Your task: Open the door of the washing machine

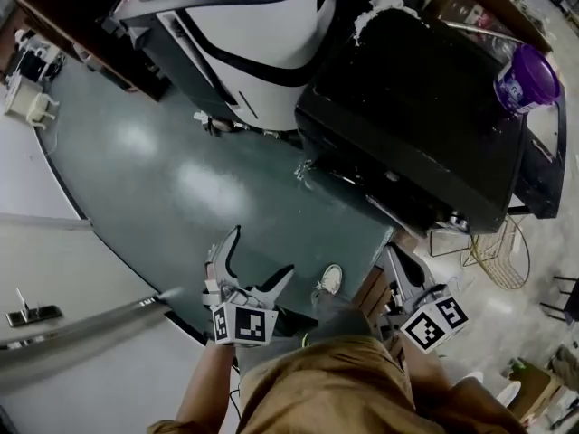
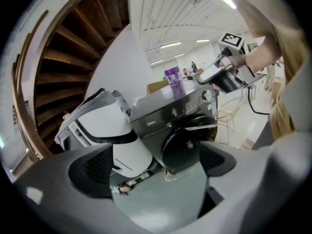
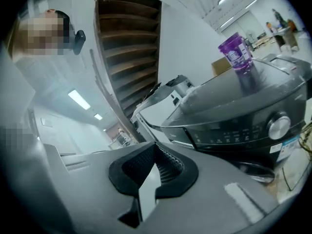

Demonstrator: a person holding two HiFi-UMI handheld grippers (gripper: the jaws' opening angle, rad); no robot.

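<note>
A black front-loading washing machine (image 1: pixel 425 125) stands at the upper right of the head view. Its round dark door (image 2: pixel 187 143) lies flush with the front in the left gripper view. My left gripper (image 1: pixel 256 260) hovers over the green floor, well short of the machine, jaws wide open and empty; the door shows between its fingers (image 2: pixel 92 174). My right gripper (image 1: pixel 403 274) is held close to the machine's near corner. In its own view the right gripper (image 3: pixel 155 147) has its pads together with nothing between, below the control panel and knob (image 3: pixel 279 126).
A purple bottle (image 1: pixel 526 78) stands on top of the washer. A white machine (image 1: pixel 262 34) sits just left of it. A wire basket (image 1: pixel 499 251) is on the floor at the right, a cardboard box (image 1: pixel 479 7) behind. Wooden stairs (image 2: pixel 73 57) rise at the left.
</note>
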